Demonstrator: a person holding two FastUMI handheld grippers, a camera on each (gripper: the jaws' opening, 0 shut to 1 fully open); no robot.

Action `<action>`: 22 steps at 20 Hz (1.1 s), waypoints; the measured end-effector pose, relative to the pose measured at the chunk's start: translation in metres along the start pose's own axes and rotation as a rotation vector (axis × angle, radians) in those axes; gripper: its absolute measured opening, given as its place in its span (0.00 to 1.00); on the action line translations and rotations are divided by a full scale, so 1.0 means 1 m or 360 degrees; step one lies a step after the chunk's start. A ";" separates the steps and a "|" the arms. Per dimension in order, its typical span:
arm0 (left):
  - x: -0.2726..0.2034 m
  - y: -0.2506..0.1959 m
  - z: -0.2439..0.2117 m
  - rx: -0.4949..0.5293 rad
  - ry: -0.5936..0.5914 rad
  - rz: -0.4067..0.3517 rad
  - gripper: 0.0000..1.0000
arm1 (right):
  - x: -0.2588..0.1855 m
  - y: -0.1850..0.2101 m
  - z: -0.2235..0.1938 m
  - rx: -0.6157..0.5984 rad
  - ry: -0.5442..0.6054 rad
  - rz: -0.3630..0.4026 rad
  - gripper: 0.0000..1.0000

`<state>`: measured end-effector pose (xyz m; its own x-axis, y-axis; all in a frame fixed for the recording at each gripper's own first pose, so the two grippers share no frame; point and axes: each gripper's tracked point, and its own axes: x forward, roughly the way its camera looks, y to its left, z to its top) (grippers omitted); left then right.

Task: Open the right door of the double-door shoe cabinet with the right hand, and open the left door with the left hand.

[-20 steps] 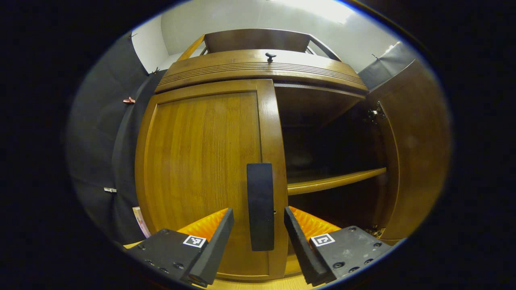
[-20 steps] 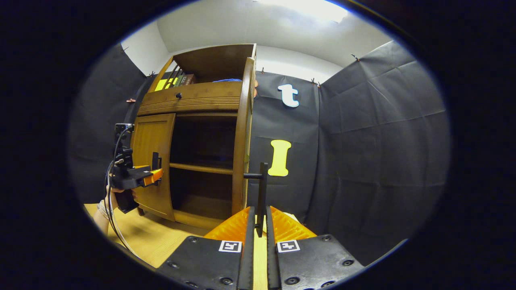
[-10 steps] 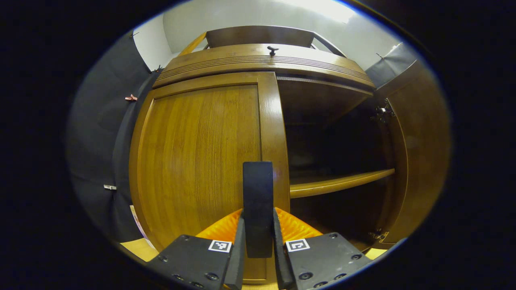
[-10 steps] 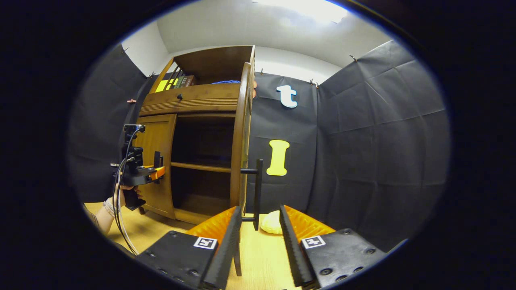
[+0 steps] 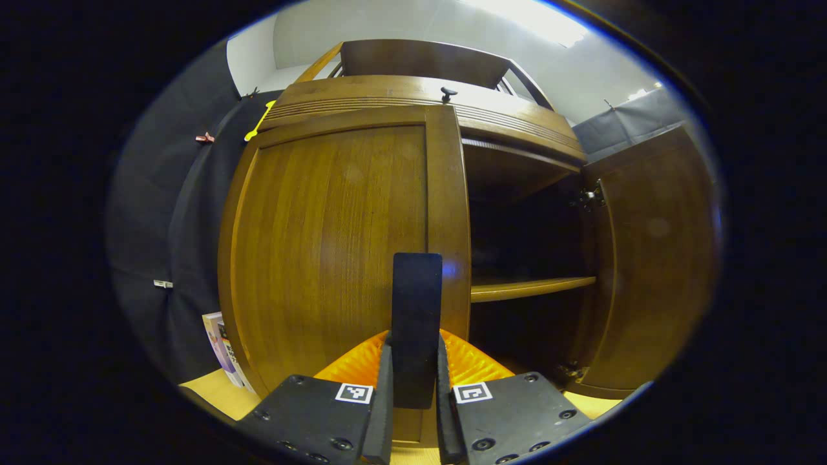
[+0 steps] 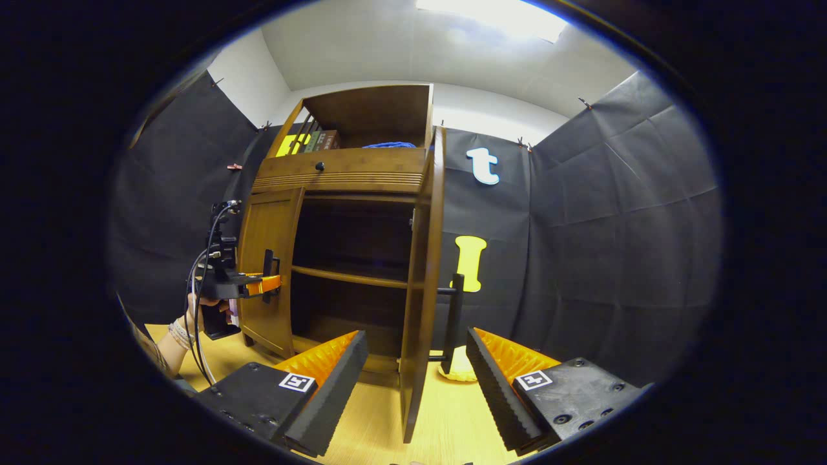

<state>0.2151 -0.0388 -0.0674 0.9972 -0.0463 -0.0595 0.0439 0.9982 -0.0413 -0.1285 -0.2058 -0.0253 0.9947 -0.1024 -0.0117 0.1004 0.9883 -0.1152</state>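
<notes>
The wooden shoe cabinet [image 6: 349, 171] stands against the booth wall. Its right door [image 6: 423, 284] hangs wide open, seen edge-on, with its dark bar handle [image 6: 454, 323] free. My right gripper [image 6: 413, 381] is open, a finger on either side of that door's edge and touching nothing. In the left gripper view the left door [image 5: 336, 239] stands slightly ajar, and my left gripper [image 5: 413, 394] is shut on its dark vertical handle [image 5: 417, 323]. The right gripper view shows the left gripper [image 6: 268, 284] at that door, held by a hand [image 6: 194, 310].
Inside the cabinet a wooden shelf [image 5: 530, 287] crosses a dark interior. Books [image 6: 303, 141] and a blue item [image 6: 387, 144] sit in the top compartment above a knobbed drawer [image 6: 319, 166]. A pale object [image 6: 460, 369] lies on the wooden floor. Boxes [image 5: 219, 349] lean left of the cabinet.
My right gripper let go of the right door's handle, opened and drew back. My left gripper closed on the left door's handle, and that door has swung out a little.
</notes>
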 end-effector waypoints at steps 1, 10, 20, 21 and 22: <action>-0.011 0.001 0.002 -0.0009 0.0008 -0.0026 0.32 | -0.002 0.005 -0.001 -0.0015 0.0014 0.0013 0.96; -0.092 0.038 0.013 0.0004 0.0022 -0.0037 0.33 | -0.016 0.074 0.016 -0.0017 -0.0020 0.0230 0.96; -0.153 0.095 0.021 0.0093 -0.0013 0.0072 0.28 | -0.012 0.142 0.018 0.0009 -0.0009 0.0426 0.97; -0.157 0.097 0.020 0.0094 -0.0008 0.0073 0.27 | -0.009 0.146 0.020 0.0013 -0.0013 0.0434 0.97; -0.159 0.099 0.021 0.0088 -0.0007 0.0067 0.27 | -0.009 0.148 0.019 0.0017 -0.0012 0.0443 0.99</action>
<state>0.0623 0.0684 -0.0413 0.9985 -0.0041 -0.0555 0.0050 0.9999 0.0165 -0.1217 -0.0560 -0.0231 0.9842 0.1738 -0.0338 -0.1763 0.9795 -0.0980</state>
